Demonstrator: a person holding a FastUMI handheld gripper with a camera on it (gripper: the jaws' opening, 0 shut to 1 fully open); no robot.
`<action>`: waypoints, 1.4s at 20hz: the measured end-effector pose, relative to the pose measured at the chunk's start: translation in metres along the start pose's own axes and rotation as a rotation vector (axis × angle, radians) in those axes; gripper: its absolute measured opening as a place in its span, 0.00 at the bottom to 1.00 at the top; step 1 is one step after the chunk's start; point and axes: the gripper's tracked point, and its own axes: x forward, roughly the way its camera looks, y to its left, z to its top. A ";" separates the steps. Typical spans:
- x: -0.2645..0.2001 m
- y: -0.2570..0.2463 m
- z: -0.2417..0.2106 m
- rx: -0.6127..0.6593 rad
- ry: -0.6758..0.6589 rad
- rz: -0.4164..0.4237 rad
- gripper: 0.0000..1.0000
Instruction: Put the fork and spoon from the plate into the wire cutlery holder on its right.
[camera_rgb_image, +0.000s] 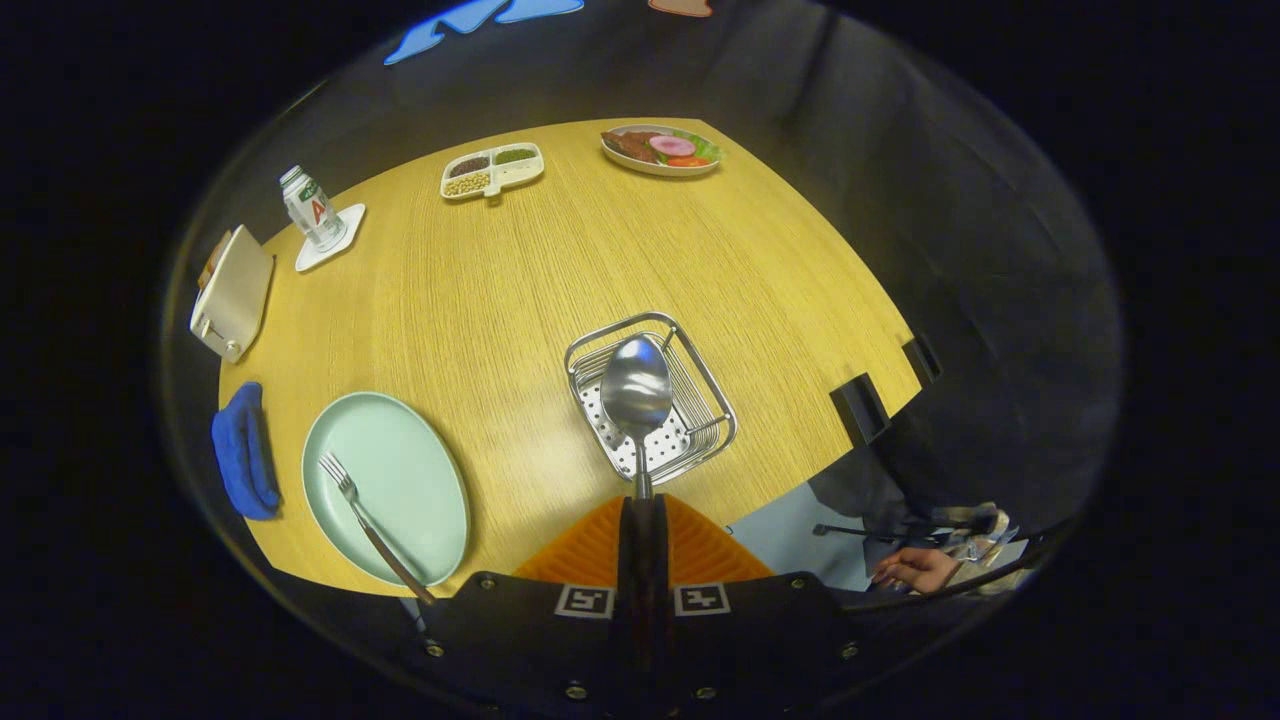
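Claw (642, 525) closed on the handle of the shiny steel spoon (636, 392); most of the handle is hidden between the orange fingers (700, 550). Spoon bowl hangs above the square wire cutlery holder (700, 375); holder's perforated floor partly covered by it. Steel fork (365, 525) lies on the pale green oval plate (400, 470) near the wooden desk's (520, 290) near-left corner, handle end cut off behind the claw body.
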 end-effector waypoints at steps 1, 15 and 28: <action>-0.002 0.001 0.006 -0.004 -0.017 0.002 0.10; -0.036 0.019 0.058 -0.084 -0.238 0.023 0.96; -0.053 0.051 0.066 -0.161 -0.309 0.076 0.96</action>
